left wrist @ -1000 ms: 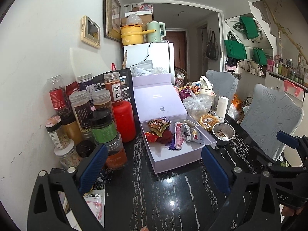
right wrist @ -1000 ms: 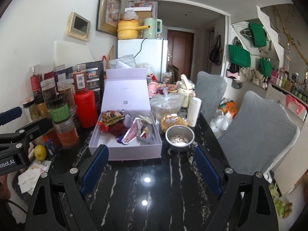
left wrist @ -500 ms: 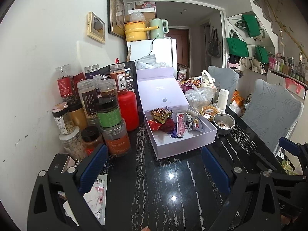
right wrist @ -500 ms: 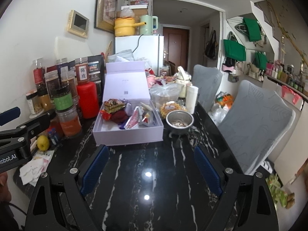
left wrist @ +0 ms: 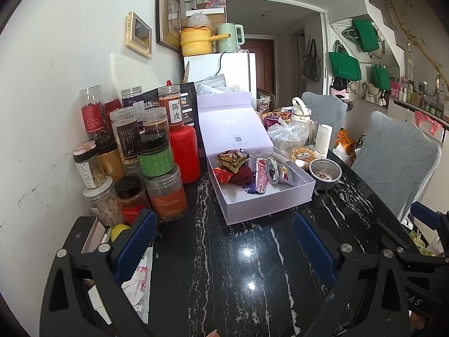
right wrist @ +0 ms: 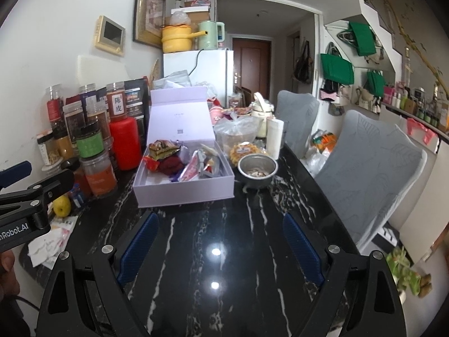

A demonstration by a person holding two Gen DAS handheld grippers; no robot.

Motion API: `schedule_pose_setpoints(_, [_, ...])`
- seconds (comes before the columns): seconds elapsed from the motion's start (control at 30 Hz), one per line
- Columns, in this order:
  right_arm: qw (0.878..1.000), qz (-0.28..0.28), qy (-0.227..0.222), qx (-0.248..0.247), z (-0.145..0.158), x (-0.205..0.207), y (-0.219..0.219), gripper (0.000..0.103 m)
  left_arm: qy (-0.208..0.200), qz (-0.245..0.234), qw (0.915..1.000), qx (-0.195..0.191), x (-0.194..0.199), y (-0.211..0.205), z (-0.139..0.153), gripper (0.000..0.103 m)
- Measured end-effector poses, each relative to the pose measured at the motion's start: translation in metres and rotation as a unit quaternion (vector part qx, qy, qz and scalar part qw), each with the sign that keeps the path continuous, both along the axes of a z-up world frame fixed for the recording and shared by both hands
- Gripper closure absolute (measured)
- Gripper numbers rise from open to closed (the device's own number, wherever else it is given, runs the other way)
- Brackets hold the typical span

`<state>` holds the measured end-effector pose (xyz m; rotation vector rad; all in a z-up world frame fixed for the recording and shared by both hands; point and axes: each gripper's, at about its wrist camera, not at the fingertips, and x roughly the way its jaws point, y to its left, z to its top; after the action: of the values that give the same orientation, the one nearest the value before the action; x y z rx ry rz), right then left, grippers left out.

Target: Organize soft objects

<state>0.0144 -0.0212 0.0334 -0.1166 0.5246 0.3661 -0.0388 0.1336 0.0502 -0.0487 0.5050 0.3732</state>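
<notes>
An open lilac gift box (left wrist: 269, 205) (right wrist: 182, 193) with its lid raised sits on the black marble table (left wrist: 238, 275) (right wrist: 224, 266). Inside lie several soft things: a dark red pouch (left wrist: 242, 174) (right wrist: 169, 165), a gold-brown sachet (left wrist: 233, 157) (right wrist: 162, 148), a pink packet (left wrist: 262, 178) (right wrist: 190, 172) and a grey pouch (left wrist: 282, 170). My left gripper (left wrist: 226, 243) hangs open over bare tabletop, well short of the box. My right gripper (right wrist: 221, 245) is open too, nothing between its blue pads, and also short of the box.
Stacked jars (left wrist: 157, 157) (right wrist: 89, 146) and a red canister (left wrist: 185, 154) crowd the left wall. A steel bowl (left wrist: 325, 170) (right wrist: 257, 168), a plastic bag (left wrist: 289, 136), a white roll (right wrist: 275, 137) and grey chairs (right wrist: 373, 168) stand right. A lemon (right wrist: 62, 205) and papers (left wrist: 137, 283) lie near left.
Both grippers have drawn back from the box and sunk a little, so the box looks smaller and more tabletop shows. Both stay open.
</notes>
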Motion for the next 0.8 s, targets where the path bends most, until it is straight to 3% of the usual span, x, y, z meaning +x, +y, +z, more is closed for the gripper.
schedule_pose_setpoints(0.8, [1.0,-0.008,0.001,-0.001,-0.004,-0.004,-0.009,0.012,0.002,-0.023,0.9997,0.001,-0.008,-0.011,-0.003,0.004])
